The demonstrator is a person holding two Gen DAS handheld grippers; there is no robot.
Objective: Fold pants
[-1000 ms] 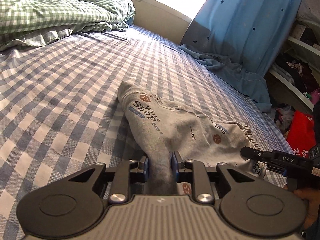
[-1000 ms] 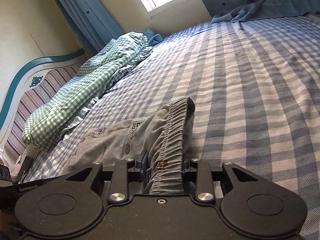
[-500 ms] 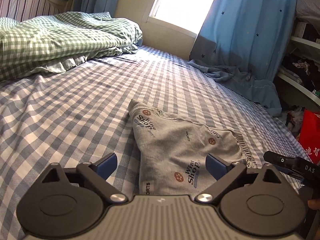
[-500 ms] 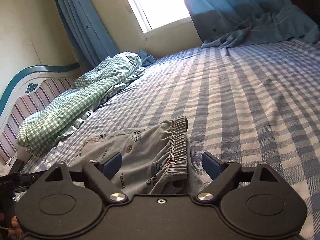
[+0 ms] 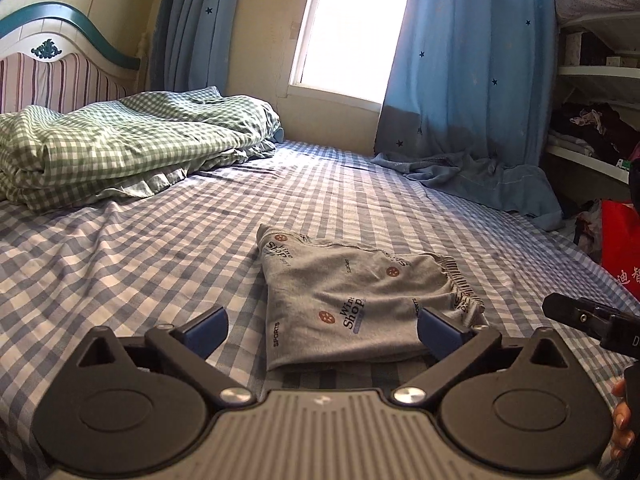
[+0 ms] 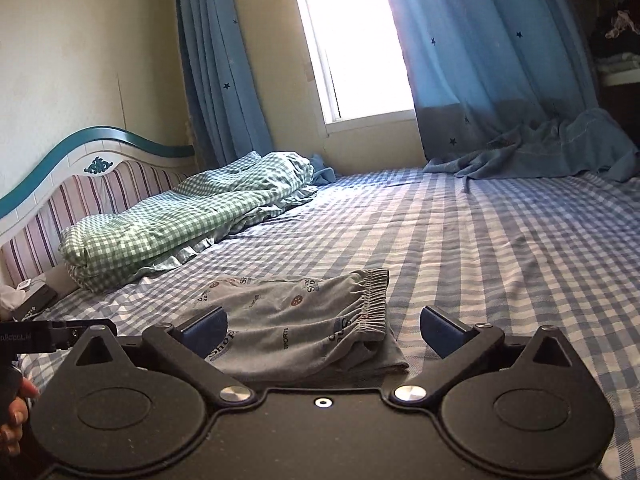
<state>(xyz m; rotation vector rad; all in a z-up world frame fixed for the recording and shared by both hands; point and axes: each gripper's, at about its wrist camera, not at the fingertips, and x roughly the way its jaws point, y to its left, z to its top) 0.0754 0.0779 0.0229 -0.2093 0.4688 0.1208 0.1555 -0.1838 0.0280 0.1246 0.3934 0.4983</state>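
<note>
The grey printed pants point(image 5: 360, 300) lie folded into a compact stack on the blue checked bed sheet point(image 5: 140, 272). They also show in the right wrist view point(image 6: 296, 324), with the elastic waistband on the right side. My left gripper point(image 5: 322, 330) is open and empty, raised just in front of the stack's near edge. My right gripper point(image 6: 322, 328) is open and empty, raised in front of the waistband end. Each gripper's tip shows at the edge of the other's view.
A folded green checked duvet point(image 5: 120, 148) lies by the striped headboard point(image 6: 80, 196). A blue curtain point(image 5: 464, 80) drapes onto the far edge of the bed. Shelves with clothes point(image 5: 592, 128) and a red bag point(image 5: 620, 248) stand to the right.
Both grippers were shut on the pants a second ago. They opened, let the pants drop on the bed, and pulled back and up.
</note>
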